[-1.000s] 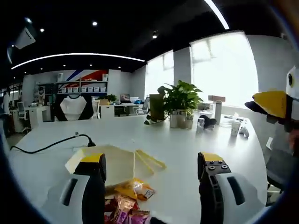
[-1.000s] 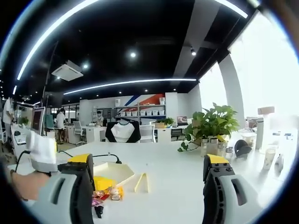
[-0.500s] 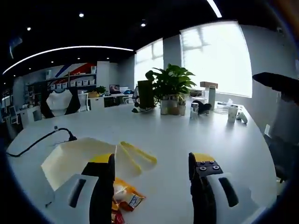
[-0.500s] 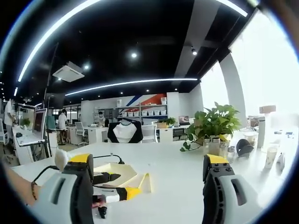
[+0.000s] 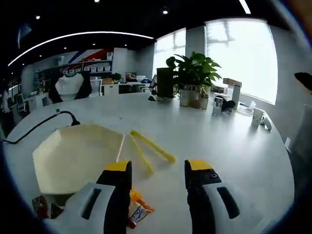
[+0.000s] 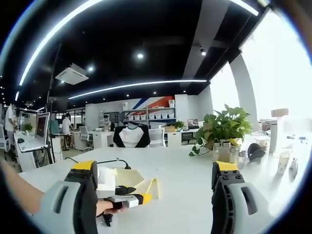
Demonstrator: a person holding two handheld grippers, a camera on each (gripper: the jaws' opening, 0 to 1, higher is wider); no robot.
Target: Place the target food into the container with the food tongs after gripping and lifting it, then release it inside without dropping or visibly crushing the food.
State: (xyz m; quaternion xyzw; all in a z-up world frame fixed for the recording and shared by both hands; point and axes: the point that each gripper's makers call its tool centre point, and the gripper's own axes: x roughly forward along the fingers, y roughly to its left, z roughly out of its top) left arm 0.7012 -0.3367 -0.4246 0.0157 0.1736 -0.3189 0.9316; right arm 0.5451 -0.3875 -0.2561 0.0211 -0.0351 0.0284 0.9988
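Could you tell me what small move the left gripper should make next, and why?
Probably ease the left gripper forward and down toward the yellow plastic food tongs. Its jaws stand open with nothing between them, and the tongs lie flat on the white table, just ahead of the jaws and beside the cream hexagonal container.

Your container (image 5: 73, 158) is a pale cream hexagonal tray, lying flat and open on the white table; your yellow food tongs (image 5: 148, 148) lie just beside its right edge, arms splayed; wrapped snack packets (image 5: 138, 209) lie near its front corner.
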